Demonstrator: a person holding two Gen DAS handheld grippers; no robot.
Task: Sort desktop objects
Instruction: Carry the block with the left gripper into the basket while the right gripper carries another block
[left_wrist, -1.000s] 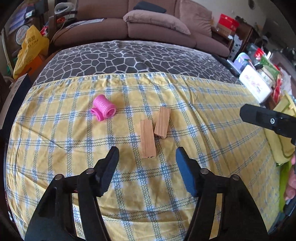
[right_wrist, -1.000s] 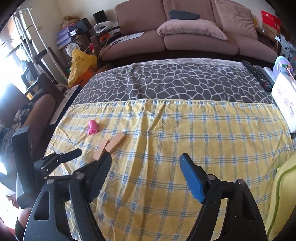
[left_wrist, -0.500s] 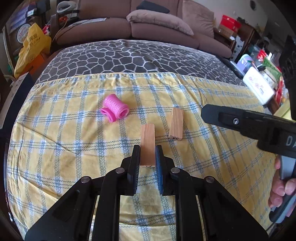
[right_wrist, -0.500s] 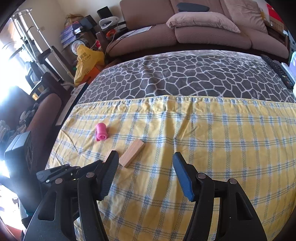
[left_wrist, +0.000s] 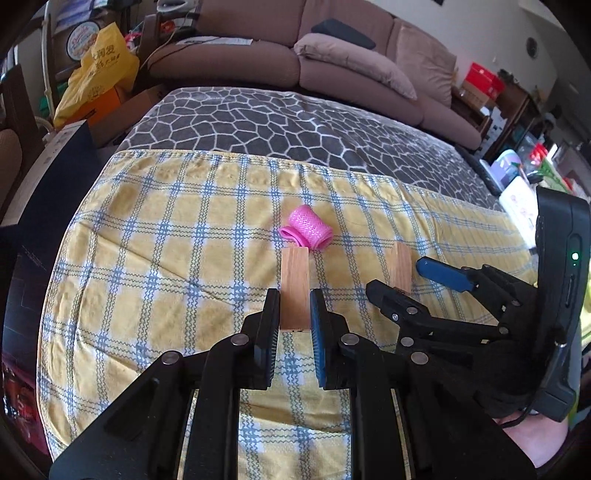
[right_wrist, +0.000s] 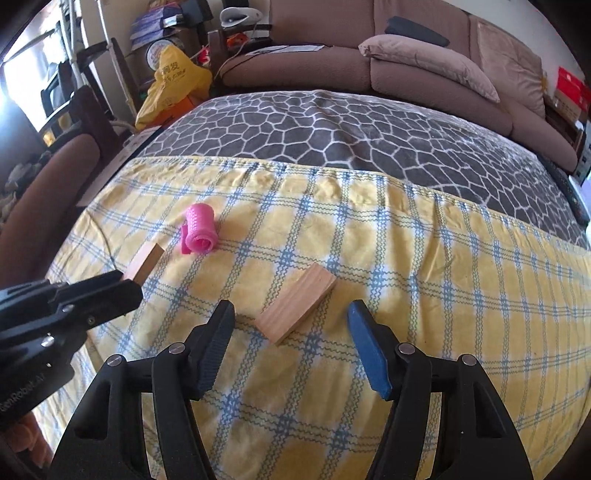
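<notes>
**Left grip made on block 1; right gripper arrives over block 2**

A second ago the left gripper (left_wrist: 293, 310) stood spread short of 2 wooden blocks lying side by side. Now its pads are pressed together on the near end of the first wooden block (left_wrist: 294, 280), pinching its 2 long sides. The block points to 12 o'clock in the left wrist view, with the pink roll (left_wrist: 306, 232) just beyond its far end at about 1 o'clock.

The second wooden block (right_wrist: 297, 308) now lies apart from the first, at 3 o'clock of it on the yellow checked cloth (right_wrist: 443, 332). The right gripper (right_wrist: 291, 343), a second ago well off to the side, has come down over it. Its jaws are spread, the block's near corner lies between the tips, and neither pad touches it. The block sits skewed, its long axis toward 2 o'clock in the right wrist view.

For the sort, this likely means block 1 is ready to lift, while block 2 awaits a squeeze; the skew may call for a wrist roll first.
</notes>
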